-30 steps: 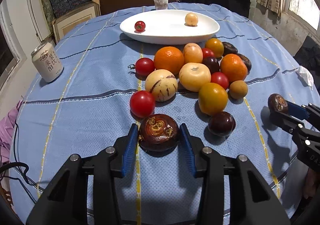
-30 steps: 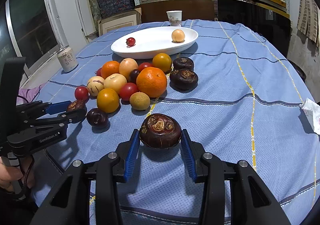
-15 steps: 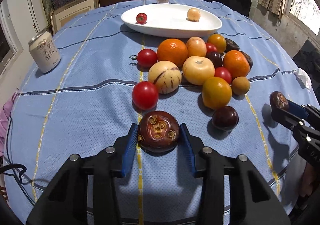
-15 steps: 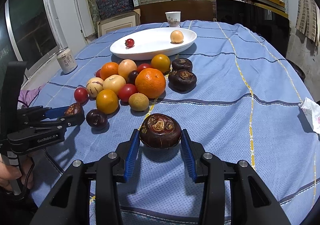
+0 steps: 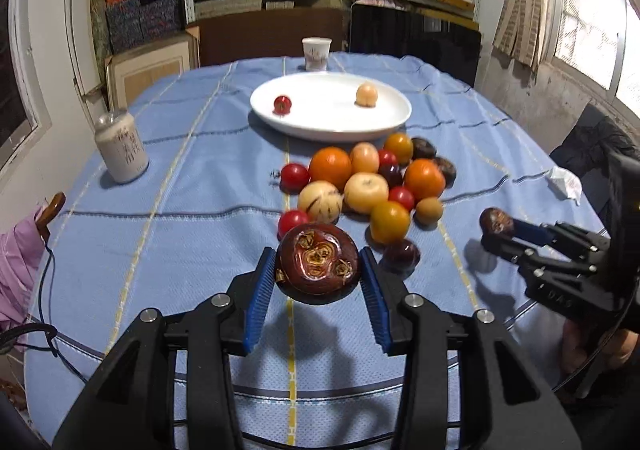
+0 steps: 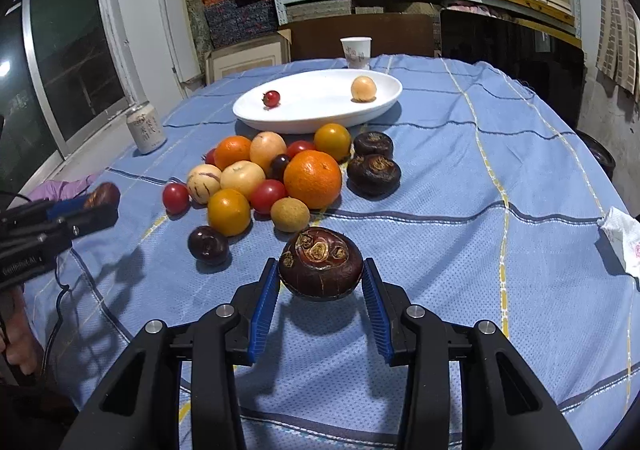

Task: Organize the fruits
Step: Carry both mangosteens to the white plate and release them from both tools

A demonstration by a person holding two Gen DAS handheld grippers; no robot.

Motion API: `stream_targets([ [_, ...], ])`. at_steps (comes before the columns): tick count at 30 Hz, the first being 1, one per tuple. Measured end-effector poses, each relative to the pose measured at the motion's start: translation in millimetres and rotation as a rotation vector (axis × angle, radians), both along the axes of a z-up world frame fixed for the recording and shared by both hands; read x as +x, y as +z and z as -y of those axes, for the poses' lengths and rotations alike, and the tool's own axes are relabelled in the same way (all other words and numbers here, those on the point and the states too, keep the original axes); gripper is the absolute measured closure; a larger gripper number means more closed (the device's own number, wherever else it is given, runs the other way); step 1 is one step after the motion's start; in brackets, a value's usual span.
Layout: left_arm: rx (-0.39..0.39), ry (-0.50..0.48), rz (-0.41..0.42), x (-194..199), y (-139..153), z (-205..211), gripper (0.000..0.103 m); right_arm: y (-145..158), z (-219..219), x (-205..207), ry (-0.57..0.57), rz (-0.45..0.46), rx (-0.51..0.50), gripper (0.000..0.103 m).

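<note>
My left gripper [image 5: 318, 278] is shut on a dark brown water chestnut [image 5: 318, 264] and holds it up above the blue tablecloth [image 5: 180, 217], just in front of the fruit pile [image 5: 364, 185]. My right gripper [image 6: 320, 282] is shut on a second water chestnut [image 6: 320, 262], low over the cloth and to the right of the pile [image 6: 260, 177]. Each gripper shows in the other's view, the right gripper [image 5: 496, 228] at the right edge and the left gripper [image 6: 100, 201] at the left edge. Behind the pile, a white plate [image 5: 332, 129] holds a cherry tomato [image 5: 282, 104] and a pale round fruit [image 5: 367, 94].
A drink can [image 5: 122, 147] stands at the left of the table and a paper cup [image 5: 317, 53] behind the plate. A crumpled tissue [image 5: 564, 181] lies near the right edge. Two more dark chestnuts [image 6: 374, 163] sit right of the pile. Purple fabric [image 5: 16, 250] and a cable hang at the left.
My left gripper has risen with its water chestnut, which now hangs clear of the cloth and covers part of a red tomato. The right gripper has hardly moved.
</note>
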State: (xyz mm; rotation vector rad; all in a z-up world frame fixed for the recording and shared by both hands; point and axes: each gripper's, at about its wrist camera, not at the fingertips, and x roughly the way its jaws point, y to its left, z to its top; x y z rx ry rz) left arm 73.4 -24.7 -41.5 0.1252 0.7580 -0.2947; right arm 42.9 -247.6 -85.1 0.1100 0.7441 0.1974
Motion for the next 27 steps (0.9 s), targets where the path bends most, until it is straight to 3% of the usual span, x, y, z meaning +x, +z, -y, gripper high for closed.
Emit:
stream_targets([
  [9,-0.036,-0.039,0.043,20.1,36.6,4.0,0.062,49.2,5.2,16.6,0.021,0.053,-0.021,0.061],
  [14,-0.039,-0.049,0.039,78.0,63.8,14.4,0.061,95.3,11.9,70.0,0.052,0.098,-0.041,0.061],
  [17,-0.042,-0.048,0.039,122.8,69.7,27.1,0.061,107.7,8.3,110.0,0.084,0.109,-0.062,0.061],
  [23,-0.071,-0.031,-0.053,225.3,45.7,47.0,0.061,94.0,-1.2,200.1,0.097,0.069,-0.110,0.061],
  [27,-0.038,-0.010,-0.088,273.5,21.5,56.7,0.061,72.2,-4.4,253.8,0.097,0.024,-0.110,0.061],
])
